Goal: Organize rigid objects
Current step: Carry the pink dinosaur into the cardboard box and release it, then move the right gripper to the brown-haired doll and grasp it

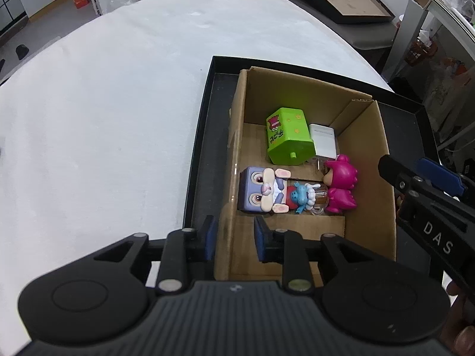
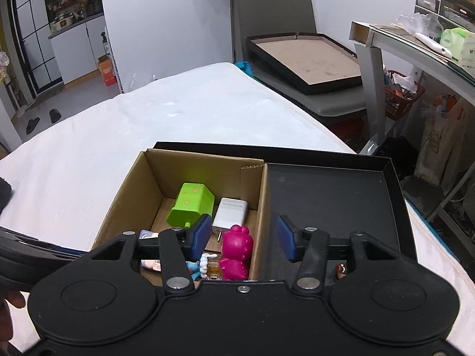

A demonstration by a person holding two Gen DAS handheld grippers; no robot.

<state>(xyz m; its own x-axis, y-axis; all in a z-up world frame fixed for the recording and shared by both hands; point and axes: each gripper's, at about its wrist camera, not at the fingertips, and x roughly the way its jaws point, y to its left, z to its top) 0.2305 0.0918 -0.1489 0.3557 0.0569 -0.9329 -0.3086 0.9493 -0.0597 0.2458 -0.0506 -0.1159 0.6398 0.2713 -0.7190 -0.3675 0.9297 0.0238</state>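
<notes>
A cardboard box [image 1: 371, 178] [image 2: 130, 195] stands in the left half of a black tray [image 1: 202, 136] [image 2: 326, 201]. Inside it lie a green toy box [image 1: 289, 139] [image 2: 191, 204], a white charger [image 1: 322, 142] [image 2: 230, 212], a pink figure [image 1: 341, 187] [image 2: 237, 252], a purple block figure [image 1: 258, 190] and a small blue figure [image 1: 299, 197]. My left gripper [image 1: 234, 238] straddles the box's near left wall, pads slightly apart. My right gripper [image 2: 243, 240] [image 1: 412, 175] stands open over the box's right wall, above the pink figure, holding nothing.
The tray sits on a white-covered table [image 1: 104, 118] [image 2: 178, 112]. A small brown object [image 2: 340, 270] lies in the tray's bare half. Beyond the table a chair carries another black tray [image 2: 305, 59]. A desk [image 2: 415, 53] with a red basket [image 2: 403, 95] stands at the right.
</notes>
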